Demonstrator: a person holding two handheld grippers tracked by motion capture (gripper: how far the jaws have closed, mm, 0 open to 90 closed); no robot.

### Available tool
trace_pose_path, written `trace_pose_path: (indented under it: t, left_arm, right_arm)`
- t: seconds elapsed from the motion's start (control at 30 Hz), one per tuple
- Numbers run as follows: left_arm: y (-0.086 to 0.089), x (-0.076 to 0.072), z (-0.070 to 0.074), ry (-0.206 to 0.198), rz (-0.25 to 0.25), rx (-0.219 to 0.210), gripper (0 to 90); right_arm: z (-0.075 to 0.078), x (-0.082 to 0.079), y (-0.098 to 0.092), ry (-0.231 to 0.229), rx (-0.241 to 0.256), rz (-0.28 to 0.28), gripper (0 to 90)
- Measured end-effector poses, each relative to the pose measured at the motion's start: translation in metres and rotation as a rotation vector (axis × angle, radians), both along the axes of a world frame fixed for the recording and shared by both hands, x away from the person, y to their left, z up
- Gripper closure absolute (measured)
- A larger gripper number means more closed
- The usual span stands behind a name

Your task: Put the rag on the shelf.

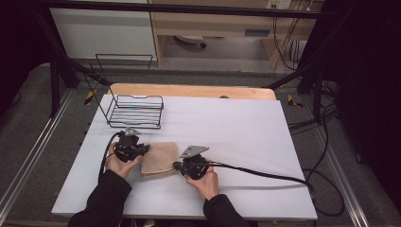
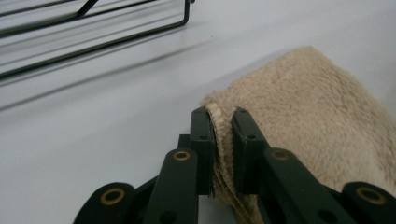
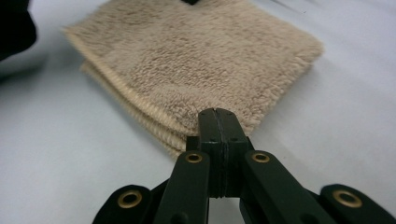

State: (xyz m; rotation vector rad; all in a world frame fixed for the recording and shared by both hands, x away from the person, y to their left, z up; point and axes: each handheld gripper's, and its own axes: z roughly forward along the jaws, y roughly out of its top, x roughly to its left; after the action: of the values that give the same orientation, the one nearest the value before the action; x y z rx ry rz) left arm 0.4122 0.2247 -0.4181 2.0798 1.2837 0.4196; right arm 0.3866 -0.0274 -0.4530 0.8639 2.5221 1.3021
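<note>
At the far left of the white table (image 1: 246,127) stands a wire basket (image 1: 135,111). Near it, the left gripper (image 1: 144,150) pinches the left edge of the folded beige towel (image 1: 160,159) between its jaws. The right gripper (image 1: 177,165) sits at the towel's right corner, jaws pressed together with no cloth visible between them.

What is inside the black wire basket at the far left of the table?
Nothing shows inside the wire basket; the white table shows through its bars. The folded beige towel lies in front of it, its edge pinched by the left hand-held gripper. No part of the basket's inside is covered.
</note>
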Motion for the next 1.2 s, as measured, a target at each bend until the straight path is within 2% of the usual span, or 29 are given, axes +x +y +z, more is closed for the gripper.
trace_pose_path:
  t: [0.13,0.23,0.3,0.33,0.4,0.43,0.57,0.63,0.67,0.77,0.83,0.97,1.07,1.13,1.2]
  left_arm:
    - [0.007,-0.014,-0.001,0.005,0.011,-0.005,78.9]
    - [0.012,-0.014,-0.001,0.006,0.01,-0.011,75.1]
    - [0.014,-0.01,0.003,-0.006,0.009,-0.014,69.7]
    - [0.013,-0.005,0.007,-0.024,-0.001,-0.009,61.3]
    - [0.01,0.001,0.015,-0.064,-0.024,0.005,52.8]
    - [0.006,0.005,0.018,-0.078,-0.04,0.009,52.8]
    - [-0.016,0.025,0.023,-0.083,-0.122,0.029,43.8]
    - [-0.028,0.033,0.019,-0.059,-0.162,0.033,41.2]
    - [-0.034,0.037,0.017,-0.048,-0.181,0.04,41.2]
    - [-0.048,0.046,0.009,-0.027,-0.224,0.049,39.1]
    - [-0.054,0.054,0.0,0.009,-0.248,0.046,39.1]
    - [-0.059,0.063,-0.012,0.063,-0.296,0.062,40.5]
    - [-0.059,0.065,-0.017,0.091,-0.33,0.051,44.6]
    - [-0.057,0.067,-0.017,0.117,-0.342,0.027,48.2]
    - [-0.057,0.067,-0.017,0.125,-0.354,0.026,52.2]
  right_arm:
    - [0.0,0.002,-0.001,0.009,-0.005,0.024,89.9]
    - [0.003,0.001,-0.001,0.007,0.012,0.032,83.7]
    - [0.007,-0.001,-0.003,0.0,0.024,0.035,77.7]
    - [0.013,-0.004,-0.006,-0.002,0.045,0.031,71.9]
    - [0.018,-0.005,-0.009,0.0,0.063,0.023,66.0]
    - [0.018,-0.005,-0.009,0.0,0.063,0.023,66.0]
    - [0.024,-0.007,-0.016,0.0,0.075,-0.015,58.1]
    - [0.025,-0.009,-0.023,-0.008,0.065,-0.03,51.7]
    - [0.025,-0.009,-0.023,-0.008,0.065,-0.03,51.7]
    - [0.024,-0.009,-0.031,-0.004,0.078,-0.051,44.3]
    - [0.024,-0.008,-0.037,0.004,0.084,-0.068,40.9]
    - [0.023,-0.009,-0.045,0.011,0.085,-0.077,36.6]
    - [0.022,-0.01,-0.048,0.021,0.09,-0.08,35.3]
    - [0.021,-0.009,-0.049,0.025,0.091,-0.079,34.6]
    - [0.021,-0.009,-0.049,0.027,0.094,-0.078,34.2]
